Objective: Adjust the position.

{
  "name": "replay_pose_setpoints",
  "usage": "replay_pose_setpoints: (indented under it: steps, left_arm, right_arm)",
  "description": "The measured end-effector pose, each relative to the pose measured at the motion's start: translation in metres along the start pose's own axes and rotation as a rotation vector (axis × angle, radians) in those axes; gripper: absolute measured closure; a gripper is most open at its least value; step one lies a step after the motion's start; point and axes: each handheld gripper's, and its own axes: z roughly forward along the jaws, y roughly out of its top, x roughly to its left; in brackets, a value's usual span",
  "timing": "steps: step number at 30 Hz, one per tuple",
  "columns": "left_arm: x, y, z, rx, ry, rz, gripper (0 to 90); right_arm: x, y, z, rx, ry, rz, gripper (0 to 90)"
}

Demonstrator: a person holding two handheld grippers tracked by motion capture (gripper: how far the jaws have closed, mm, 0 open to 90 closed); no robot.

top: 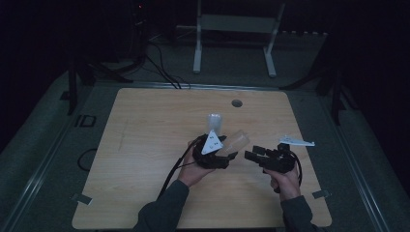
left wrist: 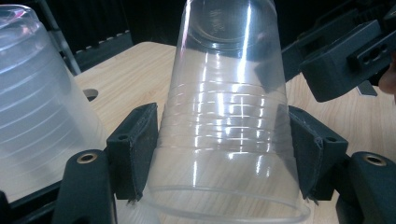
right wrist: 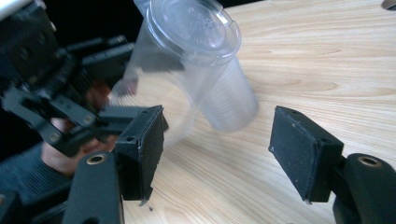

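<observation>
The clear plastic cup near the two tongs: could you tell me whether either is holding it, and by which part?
The left tongs grip the clear plastic cup across its lower wall, near the open rim. The right tongs hold nothing.

Two clear plastic cups are in play: one cup [left wrist: 229,121] sits between the jaws of the left gripper [top: 212,157], and a second cup [top: 214,122], more frosted, stands mouth-down on the wooden table [top: 145,145]. There are two black grippers, the other being the right gripper [top: 255,155]. One small white flat piece [top: 296,141] lies near the table's right edge.
</observation>
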Motion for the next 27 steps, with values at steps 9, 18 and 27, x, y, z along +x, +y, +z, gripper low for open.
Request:
replay_pose_setpoints:
  steps: [9,18,27]
  left_arm:
    - [0.002,0.0,-0.004,0.001,-0.004,0.002,32.3]
    - [0.006,0.002,-0.008,-0.002,-0.019,0.005,32.3]
    - [0.009,0.004,-0.014,0.013,-0.043,0.015,32.3]
  right_arm:
    - [0.01,0.008,-0.001,0.078,-0.092,-0.138,34.7]
    - [0.024,0.02,-0.003,0.153,-0.153,-0.301,34.7]
    - [0.035,0.029,-0.001,0.262,-0.171,-0.42,34.7]
